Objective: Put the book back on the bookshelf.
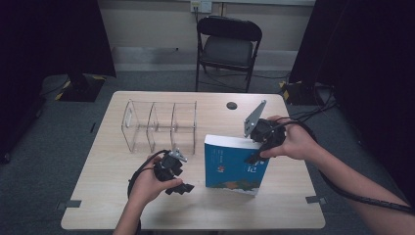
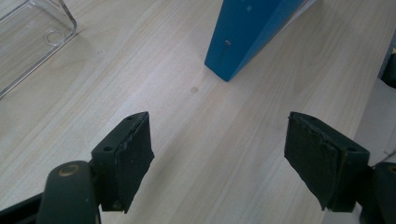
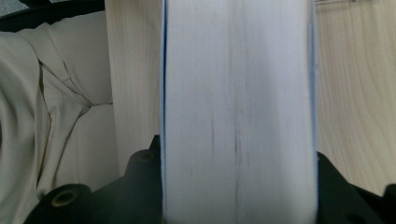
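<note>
Item one: the clear rack [image 1: 159, 126] stood on the worktop [image 1: 147, 205] towards its far left, upright, with three open compartments between clear dividers. You had put nothing in any of them.

Item two: the blue book [image 1: 234, 166] rested near the middle of the worktop, just right of the rack and apart from it, tilted with its far edge raised. Your right gripper [image 1: 258, 151] had its fingers clamped on that raised edge; the right gripper view looked straight along the white page block [image 3: 238, 107], held between the two black fingers, with your light trousers [image 3: 51, 107] beyond the worktop edge.

Item three: your left gripper [image 1: 177, 186] sat low over the worktop just left of the book, touching nothing. The left gripper view showed its fingers [image 2: 128, 156] wide apart with bare wood between them, a corner of the blue book [image 2: 247, 32] ahead, and a corner of the rack [image 2: 35, 35] at upper left.

Item four: a black folding chair [image 1: 227, 46] stood beyond the worktop, seen from the high view.
</note>
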{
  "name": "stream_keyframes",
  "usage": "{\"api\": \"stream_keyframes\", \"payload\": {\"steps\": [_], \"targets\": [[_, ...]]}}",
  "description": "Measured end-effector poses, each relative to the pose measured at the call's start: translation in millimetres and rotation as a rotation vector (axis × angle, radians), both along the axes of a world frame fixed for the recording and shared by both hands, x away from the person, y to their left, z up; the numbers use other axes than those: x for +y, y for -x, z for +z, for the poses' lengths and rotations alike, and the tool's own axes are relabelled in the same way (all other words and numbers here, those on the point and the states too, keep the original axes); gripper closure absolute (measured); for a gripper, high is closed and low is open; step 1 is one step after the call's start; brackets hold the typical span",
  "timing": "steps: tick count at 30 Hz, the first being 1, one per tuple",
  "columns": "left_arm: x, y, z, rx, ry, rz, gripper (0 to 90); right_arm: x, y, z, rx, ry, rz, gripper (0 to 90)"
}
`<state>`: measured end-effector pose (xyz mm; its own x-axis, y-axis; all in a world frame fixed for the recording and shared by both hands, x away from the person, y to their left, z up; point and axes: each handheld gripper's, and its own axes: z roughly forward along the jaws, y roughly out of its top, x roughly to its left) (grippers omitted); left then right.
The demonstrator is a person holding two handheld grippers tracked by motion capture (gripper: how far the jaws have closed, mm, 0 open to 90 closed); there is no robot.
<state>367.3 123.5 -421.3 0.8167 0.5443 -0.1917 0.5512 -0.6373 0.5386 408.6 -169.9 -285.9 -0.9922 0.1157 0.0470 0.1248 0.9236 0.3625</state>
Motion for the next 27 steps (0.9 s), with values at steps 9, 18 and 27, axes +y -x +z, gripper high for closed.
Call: {"api": "stream_keyframes", "payload": {"steps": [9,18,27], "targets": [[-6.4,1.7,-0.9,0.003,0.022,-0.016,21.6,-8.7,2.6,-5.1,-0.033,-0.024,0.019,60.6],[-10.7,0.9,-1.9,0.008,0.035,-0.029,19.9,-9.0,6.5,-5.8,-0.056,-0.022,0.021,59.0],[-15.0,0.6,4.4,-0.009,0.029,-0.047,22.1,-9.3,8.0,-6.2,-0.055,-0.021,0.012,57.6]]}}
